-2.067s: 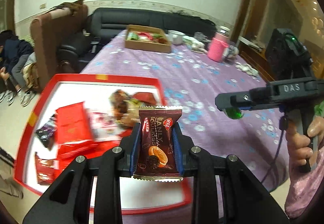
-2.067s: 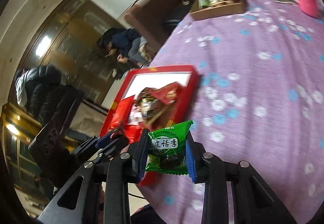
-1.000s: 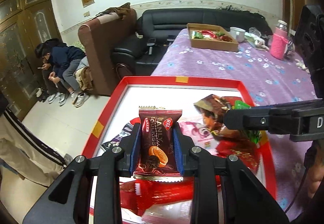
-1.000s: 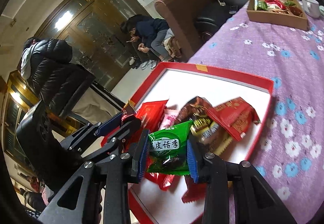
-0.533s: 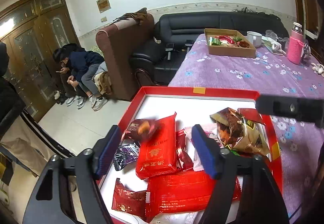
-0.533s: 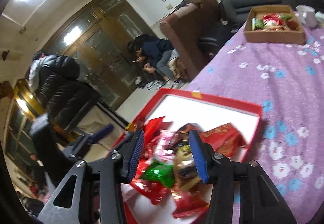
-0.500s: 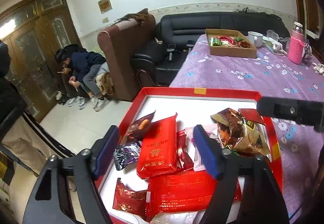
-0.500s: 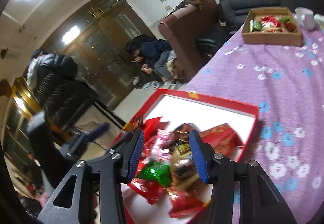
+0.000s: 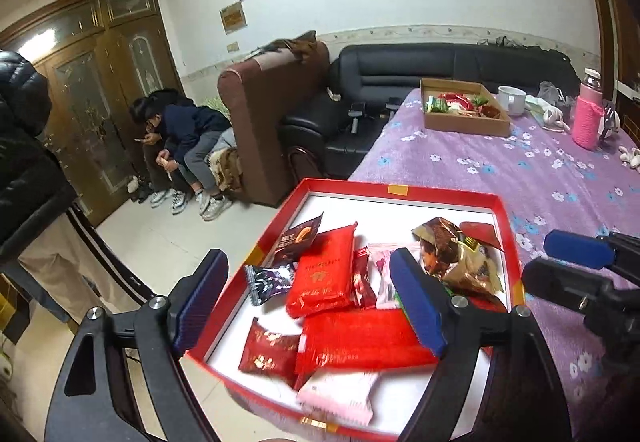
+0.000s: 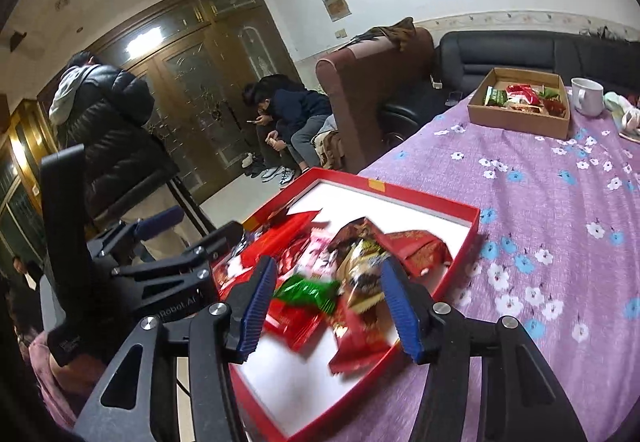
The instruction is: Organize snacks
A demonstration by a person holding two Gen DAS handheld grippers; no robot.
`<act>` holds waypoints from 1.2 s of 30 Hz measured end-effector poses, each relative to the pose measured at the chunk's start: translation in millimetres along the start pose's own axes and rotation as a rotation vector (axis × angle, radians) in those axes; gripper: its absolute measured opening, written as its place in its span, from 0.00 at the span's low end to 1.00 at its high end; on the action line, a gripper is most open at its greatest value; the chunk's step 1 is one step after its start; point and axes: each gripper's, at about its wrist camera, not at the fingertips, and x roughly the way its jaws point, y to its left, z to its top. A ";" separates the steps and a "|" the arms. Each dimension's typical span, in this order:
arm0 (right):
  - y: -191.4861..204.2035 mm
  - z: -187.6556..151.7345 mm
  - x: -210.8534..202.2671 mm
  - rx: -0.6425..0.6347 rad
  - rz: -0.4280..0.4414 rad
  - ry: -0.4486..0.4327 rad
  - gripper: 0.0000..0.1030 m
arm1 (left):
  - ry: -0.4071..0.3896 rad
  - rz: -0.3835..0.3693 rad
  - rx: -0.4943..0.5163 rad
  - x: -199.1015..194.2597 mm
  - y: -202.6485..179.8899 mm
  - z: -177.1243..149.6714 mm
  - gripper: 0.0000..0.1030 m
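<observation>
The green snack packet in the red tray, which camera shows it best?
The right wrist view. There the green snack packet lies in plain sight among the red wrappers in the red tray, though motion-blurred. In the left wrist view it is almost wholly hidden behind a blue pad of the left gripper; only a green sliver shows.

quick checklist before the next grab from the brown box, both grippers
1. Left gripper empty: ok, fingers wide and still opening, nothing between them.
2. Right gripper empty: ok, fingers apart and opening, no packet pinched.
3. Brown packet in the red tray: ok, lies at its far left corner.
4. Green packet in the tray: ok, on the pile, blurred.
5. Brown box has snacks left: ok, several packets show.
6. Path to the box: ok, bare purple cloth between tray and box.
</observation>
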 end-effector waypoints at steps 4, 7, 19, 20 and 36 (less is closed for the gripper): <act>13.9 -10.6 -10.8 -0.027 -0.002 0.002 0.55 | -0.026 -0.001 -0.008 -20.1 2.8 -5.6 0.81; 26.1 -18.8 -20.1 -0.049 -0.006 -0.006 0.59 | -0.036 0.006 -0.016 -32.2 4.5 -9.4 0.81; 57.5 -31.9 -49.1 -0.114 -0.035 -0.038 0.66 | -0.072 -0.013 -0.006 -62.2 6.1 -18.4 0.82; 58.9 -31.3 -49.6 -0.119 -0.037 -0.039 0.66 | -0.075 -0.014 -0.007 -63.5 6.2 -18.3 0.82; 55.1 -28.6 -45.9 -0.108 -0.042 -0.036 0.66 | -0.070 -0.035 -0.006 -58.7 3.6 -20.2 0.82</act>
